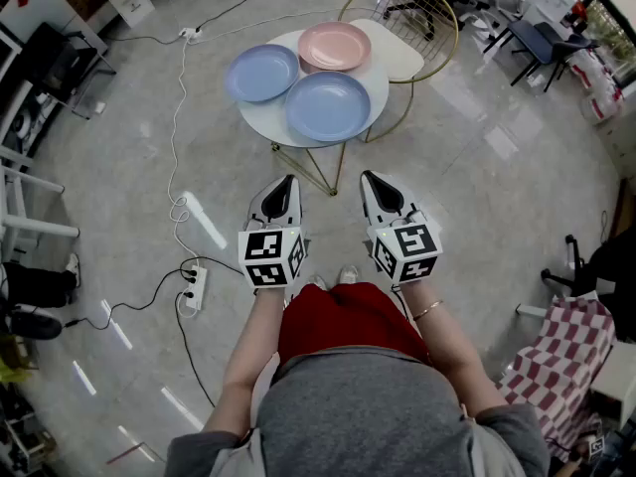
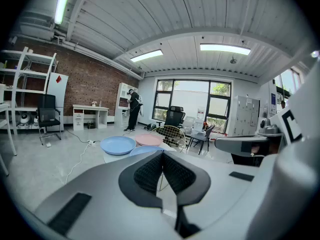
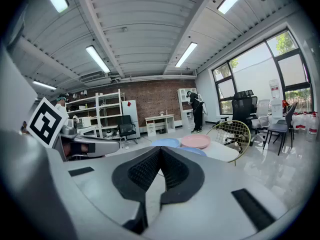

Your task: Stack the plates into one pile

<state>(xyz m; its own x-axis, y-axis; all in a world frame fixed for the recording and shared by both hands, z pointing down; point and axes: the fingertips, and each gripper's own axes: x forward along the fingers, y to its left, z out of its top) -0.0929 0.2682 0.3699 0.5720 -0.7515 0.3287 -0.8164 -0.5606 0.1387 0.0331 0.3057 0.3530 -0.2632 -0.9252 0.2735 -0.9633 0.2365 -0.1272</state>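
While held side by side at mid-frame in the head view, shut tight on nothing: left gripper (image 1: 287,181) and right gripper (image 1: 369,177). Well apart from all three plates, straight ahead at upper centre on the round white table (image 1: 258,118): near blue plate (image 1: 328,105) closest and roughly midway between both grippers, far blue plate (image 1: 261,73) up-left on the left gripper's side, pink plate (image 1: 335,46) behind. Probably calls for stepping closer first.

An office: desk chairs (image 2: 47,113), white desks (image 2: 90,112), metal shelving (image 3: 97,115), brick wall (image 2: 95,86).
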